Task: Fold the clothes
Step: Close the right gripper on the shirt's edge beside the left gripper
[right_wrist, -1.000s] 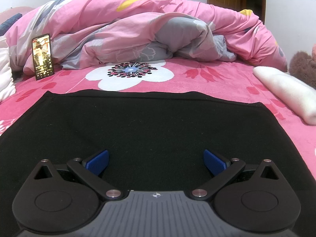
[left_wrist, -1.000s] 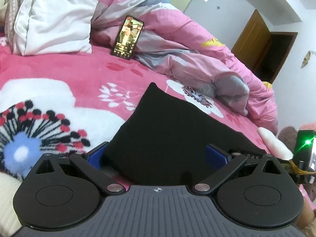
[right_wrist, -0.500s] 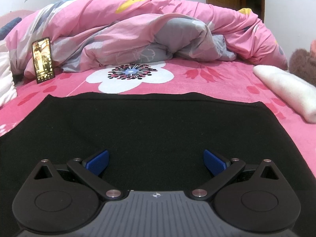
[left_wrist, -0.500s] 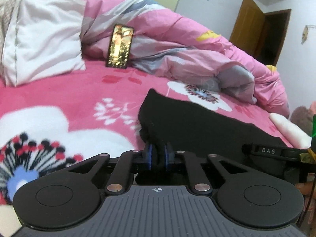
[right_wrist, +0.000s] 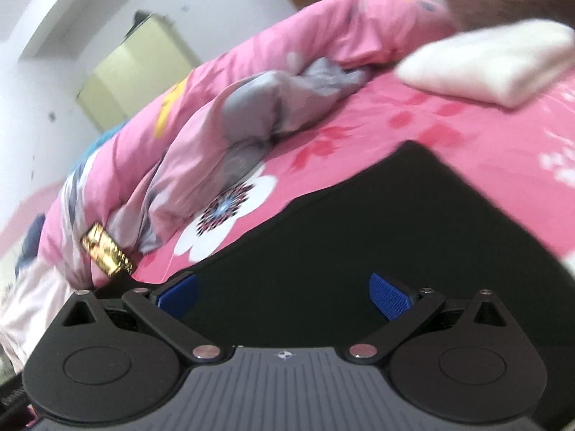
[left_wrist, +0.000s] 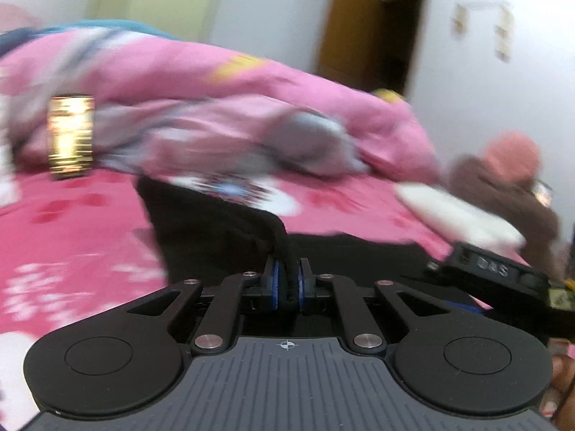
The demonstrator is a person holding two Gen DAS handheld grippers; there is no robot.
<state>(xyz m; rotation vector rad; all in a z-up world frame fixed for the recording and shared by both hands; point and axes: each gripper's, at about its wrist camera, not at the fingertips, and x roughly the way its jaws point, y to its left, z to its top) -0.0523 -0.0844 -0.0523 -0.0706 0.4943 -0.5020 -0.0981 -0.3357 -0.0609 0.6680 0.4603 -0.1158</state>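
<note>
The pink floral bedsheet (left_wrist: pixel 72 222) covers the mattress; its white flower print is smeared by motion blur in the left wrist view. A crumpled pink and grey quilt (right_wrist: pixel 230 133) is heaped along the far side, with soft rounded folds. The black garment (right_wrist: pixel 377 237) lies flat on the sheet as a matte, featureless panel (its near edge is hidden behind the gripper body in the right wrist view). One corner (left_wrist: pixel 215 226) is lifted off the bed and drapes in a peaked fold. A folded white cloth (right_wrist: pixel 496 61) sits near the quilt, partly cut off by the frame. A phone (left_wrist: pixel 72 136) leans against the quilt; its lit screen is too blurred to read.

The left gripper (left_wrist: pixel 286 283) is clamped on the garment's raised corner, blue pads pressed against the fabric. The right gripper (right_wrist: pixel 284 294) is spread wide above the flat garment, holding nothing.
</note>
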